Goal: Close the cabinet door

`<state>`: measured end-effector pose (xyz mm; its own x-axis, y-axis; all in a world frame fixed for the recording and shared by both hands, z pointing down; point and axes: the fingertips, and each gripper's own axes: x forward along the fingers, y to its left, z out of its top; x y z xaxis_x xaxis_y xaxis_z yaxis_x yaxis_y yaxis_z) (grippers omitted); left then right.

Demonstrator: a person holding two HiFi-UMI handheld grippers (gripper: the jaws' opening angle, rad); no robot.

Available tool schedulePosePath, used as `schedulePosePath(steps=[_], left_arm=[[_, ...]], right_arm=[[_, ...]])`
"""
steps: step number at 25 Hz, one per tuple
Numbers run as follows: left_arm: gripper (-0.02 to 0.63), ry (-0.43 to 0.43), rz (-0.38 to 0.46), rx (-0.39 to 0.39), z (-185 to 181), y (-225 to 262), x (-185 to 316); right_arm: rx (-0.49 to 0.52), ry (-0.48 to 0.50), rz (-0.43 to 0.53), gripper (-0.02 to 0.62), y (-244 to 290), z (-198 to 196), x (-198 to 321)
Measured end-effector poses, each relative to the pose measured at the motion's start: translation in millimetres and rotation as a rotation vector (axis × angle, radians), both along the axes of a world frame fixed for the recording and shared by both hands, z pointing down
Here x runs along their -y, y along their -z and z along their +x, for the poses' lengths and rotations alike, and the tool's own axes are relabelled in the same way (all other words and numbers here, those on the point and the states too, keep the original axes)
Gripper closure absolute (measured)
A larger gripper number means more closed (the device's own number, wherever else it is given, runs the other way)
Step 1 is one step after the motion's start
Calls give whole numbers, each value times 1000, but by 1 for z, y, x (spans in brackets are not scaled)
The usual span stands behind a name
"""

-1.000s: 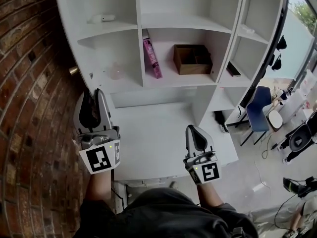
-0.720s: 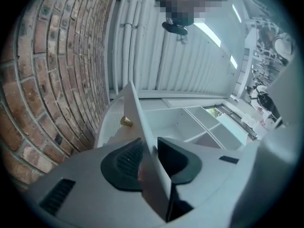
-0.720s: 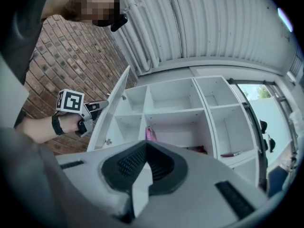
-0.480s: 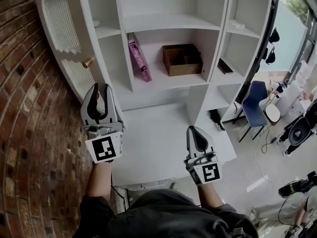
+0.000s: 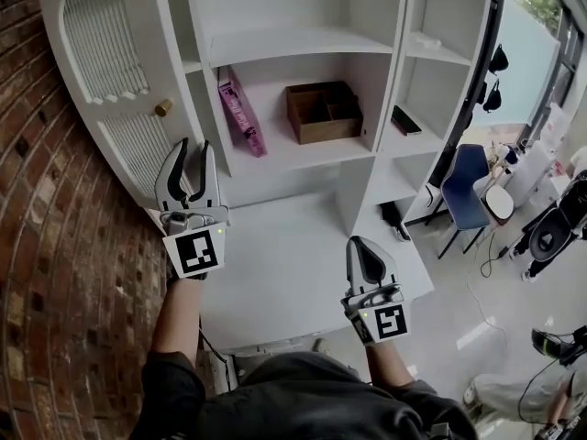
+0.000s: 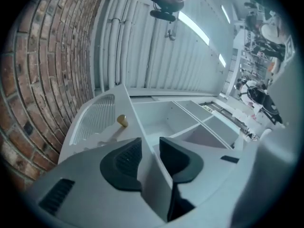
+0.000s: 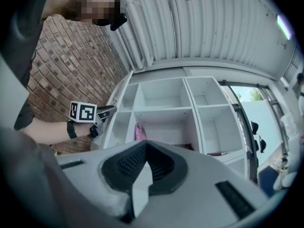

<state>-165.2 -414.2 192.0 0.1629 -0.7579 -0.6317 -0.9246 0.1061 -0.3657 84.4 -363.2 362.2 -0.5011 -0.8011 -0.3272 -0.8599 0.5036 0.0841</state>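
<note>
The left gripper (image 5: 194, 147) has the free edge of the open door (image 5: 105, 53) between its jaws, which are opening, near the knob (image 5: 163, 108). The right gripper (image 5: 365, 244), jaws clenched and empty, hangs over the counter (image 5: 275, 273), well apart from the door.

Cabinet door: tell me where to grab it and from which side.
Grip the cabinet door by its free edge, below the brass knob, coming edge-on from the front. It is not yet shut, so that thin edge is exposed and should fit between a claw's jaws.
</note>
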Motion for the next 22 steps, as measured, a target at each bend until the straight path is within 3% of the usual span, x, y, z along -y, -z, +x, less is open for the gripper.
schedulePosePath(steps=[22], left_arm=[[523, 95, -46, 63, 4, -2, 62]], right_arm=[[18, -55, -17, 594, -9, 32, 22]])
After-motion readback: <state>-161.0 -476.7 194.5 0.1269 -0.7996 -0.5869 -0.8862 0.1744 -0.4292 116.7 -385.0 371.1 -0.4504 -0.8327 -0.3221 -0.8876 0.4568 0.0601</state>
